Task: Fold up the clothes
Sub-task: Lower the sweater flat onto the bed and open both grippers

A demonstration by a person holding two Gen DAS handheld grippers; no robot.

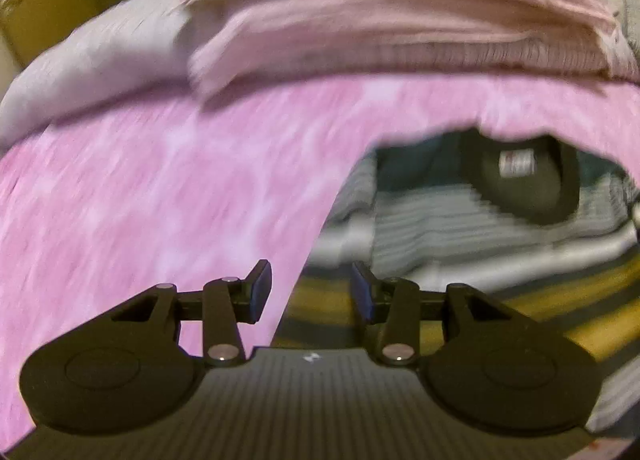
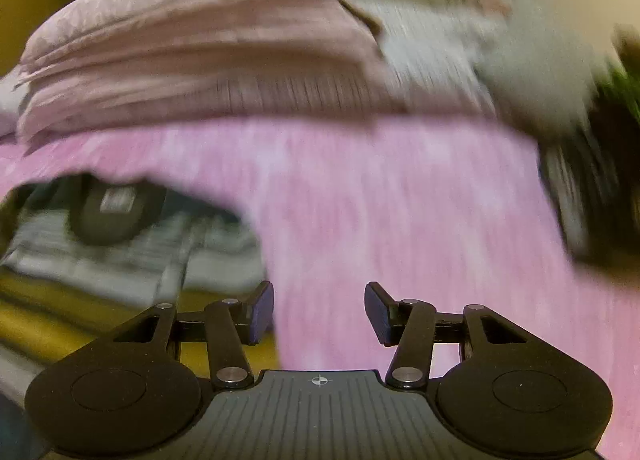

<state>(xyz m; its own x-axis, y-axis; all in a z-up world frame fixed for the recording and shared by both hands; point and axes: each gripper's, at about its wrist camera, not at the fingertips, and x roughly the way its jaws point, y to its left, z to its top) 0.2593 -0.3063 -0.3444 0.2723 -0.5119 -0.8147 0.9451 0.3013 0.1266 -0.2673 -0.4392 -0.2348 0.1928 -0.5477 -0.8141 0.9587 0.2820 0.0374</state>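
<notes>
A pink mottled garment (image 1: 160,196) (image 2: 400,200) lies spread flat in front of both grippers, blurred by motion. Its curved edge arches over a grey striped garment (image 1: 440,220) (image 2: 140,252) with a dark collar and a white label (image 1: 518,164) (image 2: 118,196). My left gripper (image 1: 312,292) is open, with the pink garment's edge running between its fingers and nothing pinched. My right gripper (image 2: 319,314) is open too, hovering over the pink cloth just right of that edge.
A stack of folded dusty-pink cloth (image 1: 380,20) (image 2: 200,56) sits behind the pink garment. Pale grey fabric (image 1: 100,64) lies left of the stack. A blurred grey and dark heap (image 2: 560,72) is at the right. Yellow-striped bedding (image 1: 560,308) (image 2: 48,320) lies underneath.
</notes>
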